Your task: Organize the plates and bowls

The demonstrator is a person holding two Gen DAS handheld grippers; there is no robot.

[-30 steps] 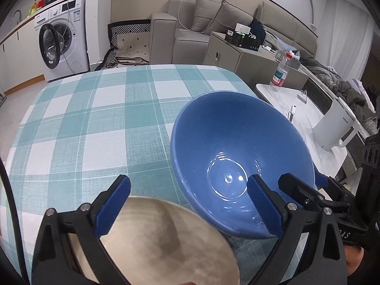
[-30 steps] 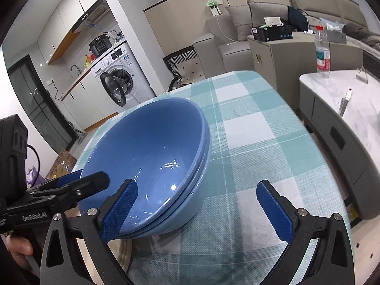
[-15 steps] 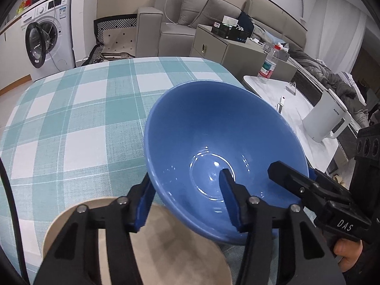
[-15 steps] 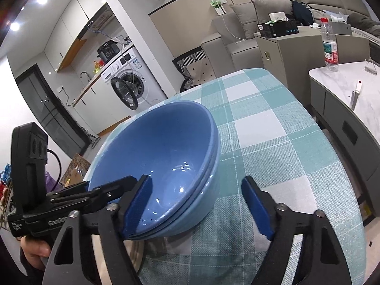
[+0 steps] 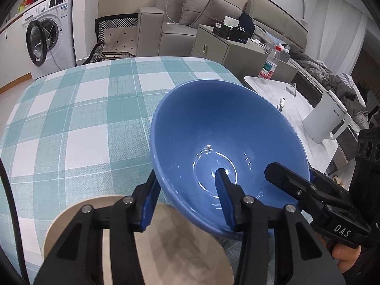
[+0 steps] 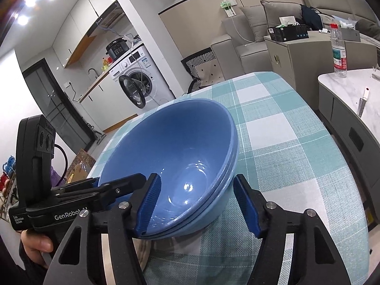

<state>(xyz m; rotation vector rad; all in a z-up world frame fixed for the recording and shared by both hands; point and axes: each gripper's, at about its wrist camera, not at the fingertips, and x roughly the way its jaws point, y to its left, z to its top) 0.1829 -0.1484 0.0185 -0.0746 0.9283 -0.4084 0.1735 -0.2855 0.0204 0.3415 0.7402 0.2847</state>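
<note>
Left wrist view: my left gripper [image 5: 187, 197] straddles the near rim of the stacked blue bowls [image 5: 213, 142], one blue finger outside the wall, the other inside the bowl, and its jaws are closing on that rim. I cannot tell whether the pads press yet. Below it lies a tan plate [image 5: 180, 244] on the desk [image 5: 71, 123], and the bowls overlap the plate's far edge. My right gripper [image 5: 306, 190] reaches in from the right at the bowls' rim.

In the right wrist view, my right gripper [image 6: 197, 201] also spans the stack's near rim, jaws closing, the left finger inside the top bowl and the right finger just outside the wall of the lower one. Two bowls show there, nested. My left gripper [image 6: 99, 190] comes in from the left edge, held by my hand [image 6: 35, 242]. The checked cloth of the desk runs beyond the bowls.
</note>
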